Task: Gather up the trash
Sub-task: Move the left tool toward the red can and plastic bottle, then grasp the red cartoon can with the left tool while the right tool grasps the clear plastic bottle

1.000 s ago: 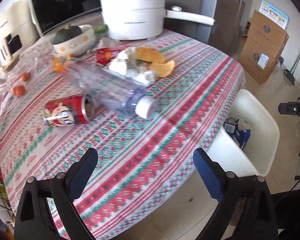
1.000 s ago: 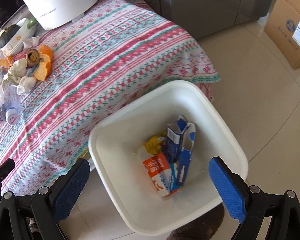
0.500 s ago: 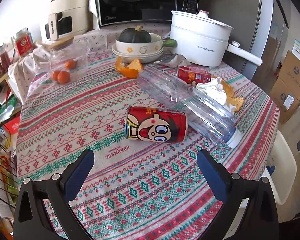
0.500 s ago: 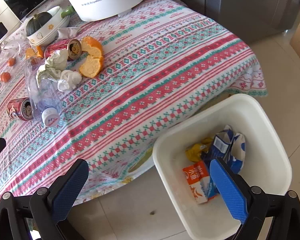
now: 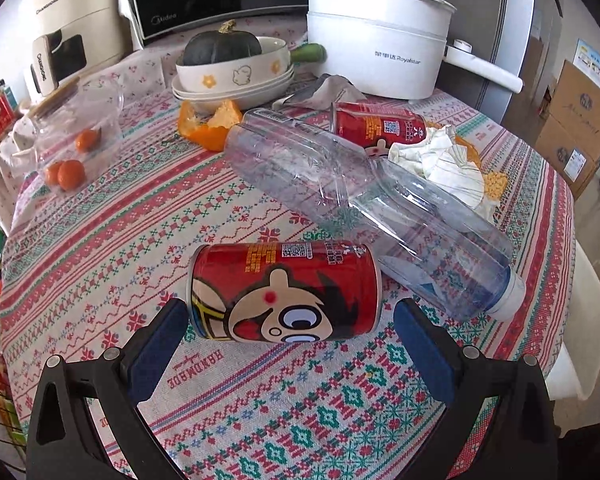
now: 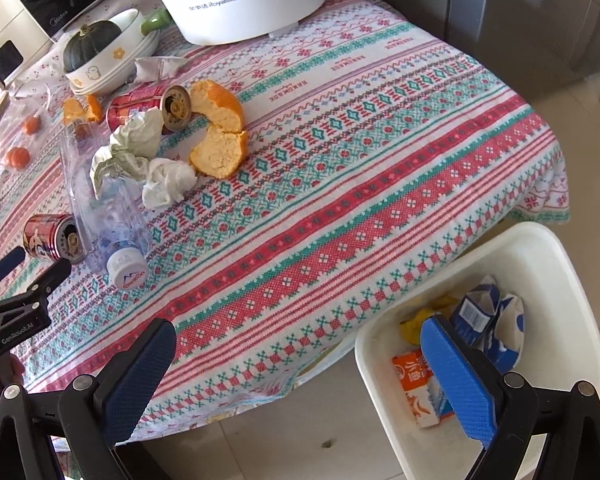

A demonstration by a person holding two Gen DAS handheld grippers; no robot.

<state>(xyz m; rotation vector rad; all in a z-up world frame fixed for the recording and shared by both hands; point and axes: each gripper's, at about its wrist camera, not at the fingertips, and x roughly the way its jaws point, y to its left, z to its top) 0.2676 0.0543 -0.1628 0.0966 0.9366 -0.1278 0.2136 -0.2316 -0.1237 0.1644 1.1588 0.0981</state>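
At frame bottom, left wrist view: left hand-held gripper [image 5: 290,322] is held wide, nothing gripped; blue pads stand just off both ends of the near red can [image 5: 284,291].
Near red can: lying on its side on the table [image 5: 100,248], lower centre of the left wrist view, lengthwise between the pads.
Step judged: closing on this can for removal to the bin.
Good practice: the ends should be met squarely, so that the rounded body is not rolled out; the closing is best made gently, since a thin can may be dented.
Neighbour: clear plastic bottle [image 5: 364,208] lies diagonally just beside the can's right end, contact not certain; it may be nudged by the right-hand pad.
Other trash: second red can [image 5: 376,126], crumpled tissue [image 5: 440,160] and orange peel [image 5: 208,124] wait in the upper half of the left wrist view.
Right hand-held gripper [image 6: 296,376]: spread wide and unloaded, at the bottom of the right wrist view over the table edge.
White bin [image 6: 572,320]: lower right of the right wrist view, on the floor against the table edge, cartons already inside.
Open room: bare cloth stretches across the frame centre between trash and bin.
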